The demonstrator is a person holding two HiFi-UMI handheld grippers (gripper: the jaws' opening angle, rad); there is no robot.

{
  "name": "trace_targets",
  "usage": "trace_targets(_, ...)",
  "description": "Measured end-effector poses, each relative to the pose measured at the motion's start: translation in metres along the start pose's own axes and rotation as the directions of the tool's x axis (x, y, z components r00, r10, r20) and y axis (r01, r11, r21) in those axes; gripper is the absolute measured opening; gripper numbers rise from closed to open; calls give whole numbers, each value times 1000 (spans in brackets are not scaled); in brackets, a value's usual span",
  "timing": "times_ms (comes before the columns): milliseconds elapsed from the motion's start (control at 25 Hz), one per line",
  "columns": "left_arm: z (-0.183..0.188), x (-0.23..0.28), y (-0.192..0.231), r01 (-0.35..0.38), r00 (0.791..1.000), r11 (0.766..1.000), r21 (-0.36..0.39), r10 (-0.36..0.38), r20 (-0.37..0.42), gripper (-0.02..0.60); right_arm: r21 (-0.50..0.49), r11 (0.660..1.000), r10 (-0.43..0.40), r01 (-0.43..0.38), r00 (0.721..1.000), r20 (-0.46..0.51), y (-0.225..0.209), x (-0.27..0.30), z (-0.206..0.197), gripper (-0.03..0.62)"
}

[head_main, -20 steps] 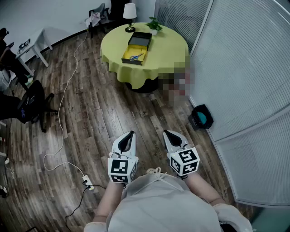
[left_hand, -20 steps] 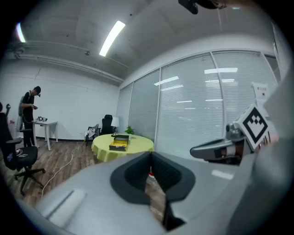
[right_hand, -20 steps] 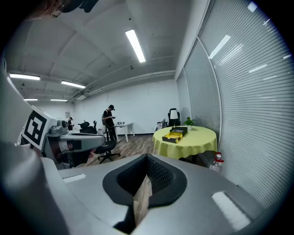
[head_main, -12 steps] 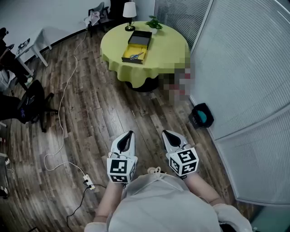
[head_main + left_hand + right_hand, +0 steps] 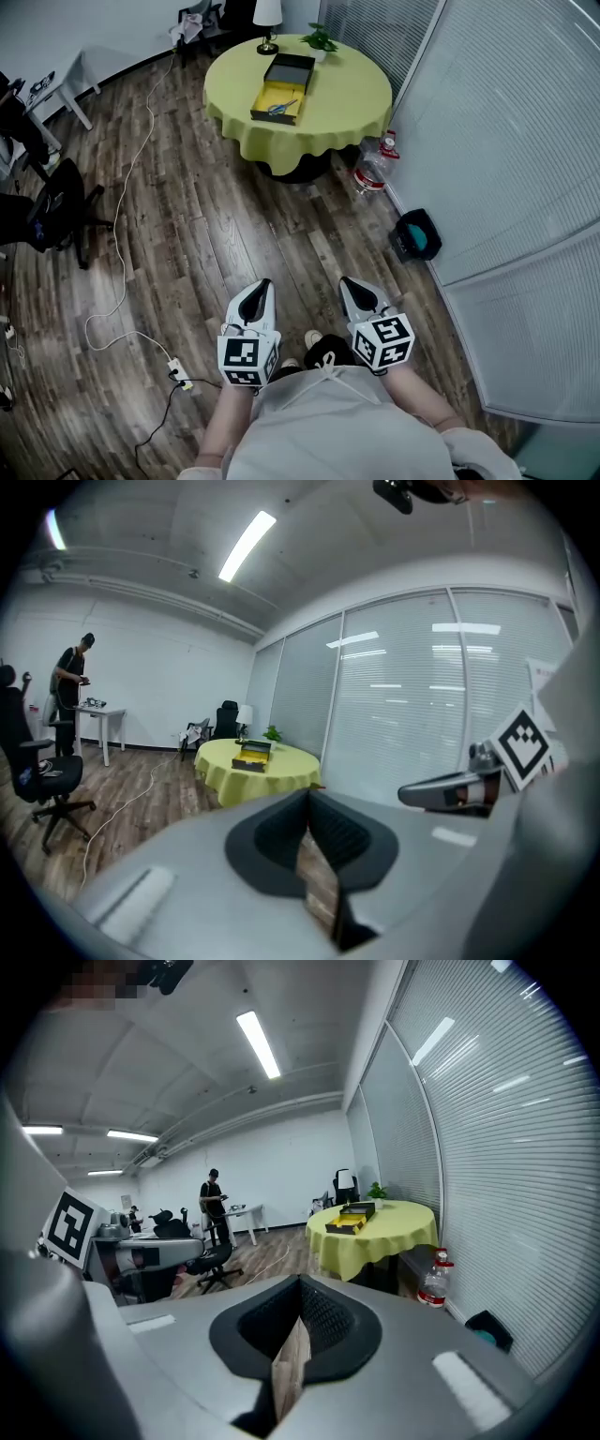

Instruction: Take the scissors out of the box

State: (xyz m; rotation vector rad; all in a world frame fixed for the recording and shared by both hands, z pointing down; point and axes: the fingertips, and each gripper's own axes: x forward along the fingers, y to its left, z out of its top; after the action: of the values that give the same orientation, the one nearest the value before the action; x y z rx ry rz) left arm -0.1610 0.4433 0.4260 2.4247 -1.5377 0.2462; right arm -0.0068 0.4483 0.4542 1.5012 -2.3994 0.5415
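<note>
Standing on wood flooring well back from the round table [image 5: 356, 94], a person holds the left gripper [image 5: 262, 284] and right gripper [image 5: 349, 281] side by side, both claws pinched together with nothing between them. The scissors [image 5: 280, 107] lie inside the open yellow box [image 5: 266, 95] on the tabletop, at twelve o'clock from the grippers.

In the lower centre of the head view, the left forearm [image 5: 221, 424] and right forearm [image 5: 419, 397] reach forward side by side. The left tool [image 5: 257, 298] and right tool [image 5: 360, 295] tilt slightly downward, each with its jaws pressed together and empty.
</note>
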Motion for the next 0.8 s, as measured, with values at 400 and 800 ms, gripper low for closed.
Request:
trace_targets(400,14,98,41,-113,993,994,4,113,-11,6,7,996,94,-94,995,-28,-62,102,24,-2)
trace_targets(800,80,276,45,-182,983,983,-22,182,14,6,-18,992,123,-123,992,9,-217,212,130,-2)
